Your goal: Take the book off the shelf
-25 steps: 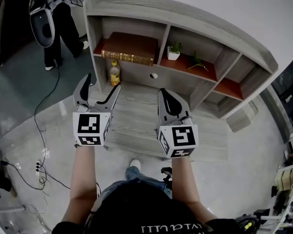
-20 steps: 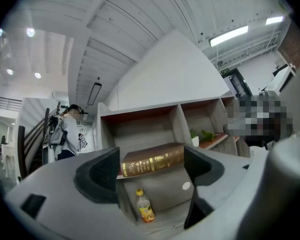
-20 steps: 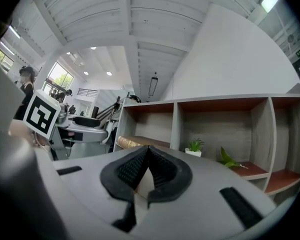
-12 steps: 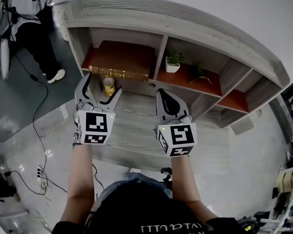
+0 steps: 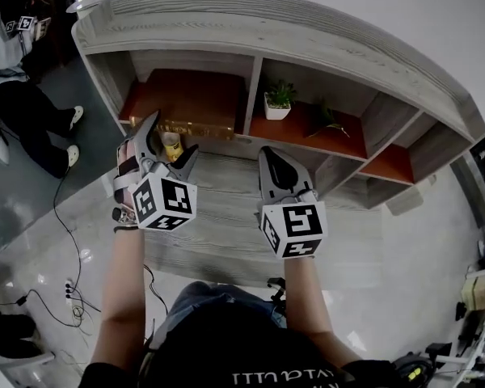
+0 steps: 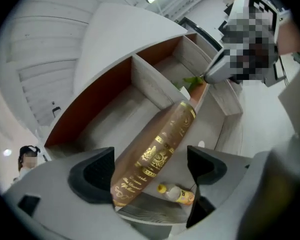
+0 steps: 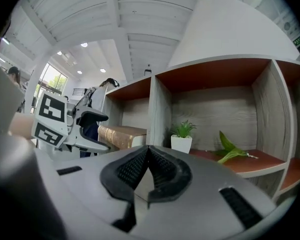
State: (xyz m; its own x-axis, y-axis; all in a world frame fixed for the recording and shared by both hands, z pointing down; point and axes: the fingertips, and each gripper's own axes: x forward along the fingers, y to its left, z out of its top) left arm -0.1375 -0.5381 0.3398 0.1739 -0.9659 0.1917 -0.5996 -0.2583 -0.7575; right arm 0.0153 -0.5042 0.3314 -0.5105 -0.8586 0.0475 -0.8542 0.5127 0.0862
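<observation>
**Now at the shelf: left jaws spread before the book, right jaws pressed together**

Squarely in the left compartment of the grey wooden shelf (image 5: 259, 24) lies the book (image 5: 190, 102). It is flat on the red-brown shelf floor, with its gilt-lettered brown spine turned outward toward the person.

The left gripper (image 5: 171, 140) hangs just in front of that spine and is rolled to one side, so one jaw sits higher than the other. Its jaws have just been spreading wider and now stand far apart. In the left gripper view the spine runs across the gap between the two black pads, but neither pad presses on it. The book is not gripped and rests on the shelf.

A small yellow bottle (image 5: 171, 145) stands on the grey wooden surface under the book's compartment. From the head view it shows between the left jaws.

The right gripper (image 5: 271, 156) is held level beside the left one, facing the upright divider between the left and middle compartments. Its jaws are pressed together tip to tip, with nothing between them.

The middle compartment holds a little potted plant (image 5: 278, 102) in a white pot, and beside it a loose green sprig (image 5: 327, 120) lies on the shelf floor.

At the far left another person (image 5: 20, 107) stands on the floor, and a dark cable (image 5: 65, 208) trails across it.
</observation>
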